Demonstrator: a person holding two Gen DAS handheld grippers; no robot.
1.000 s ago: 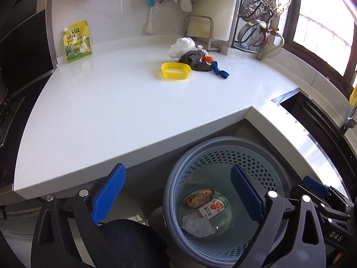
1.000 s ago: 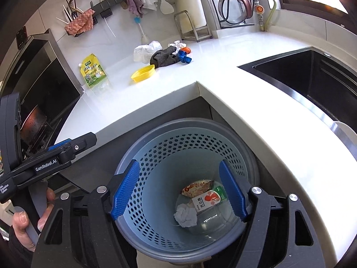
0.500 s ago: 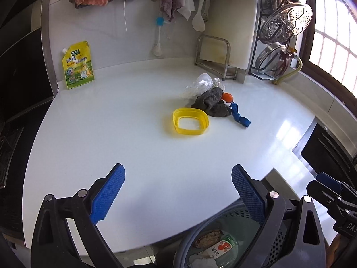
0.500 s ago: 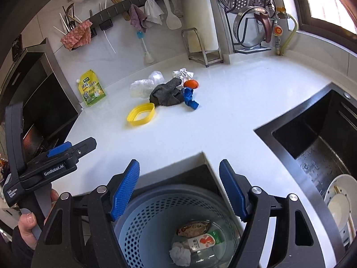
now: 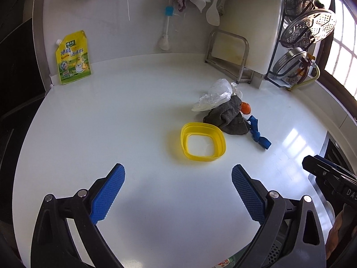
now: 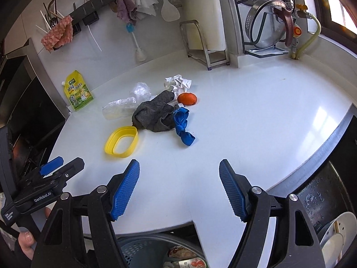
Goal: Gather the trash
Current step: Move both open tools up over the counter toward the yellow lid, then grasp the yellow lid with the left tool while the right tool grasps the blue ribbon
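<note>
Both grippers, left gripper (image 5: 178,191) and right gripper (image 6: 179,188), are held wide open and empty over the white countertop (image 6: 256,116); litter around a yellow plastic ring-shaped lid (image 6: 121,142) lies at eleven o'clock, a reach-and-grasp judged next, perforated grey bin (image 6: 142,249) below

White kitchen counter (image 5: 111,134), white wall (image 5: 111,22), sunlit window (image 5: 343,51)
</note>
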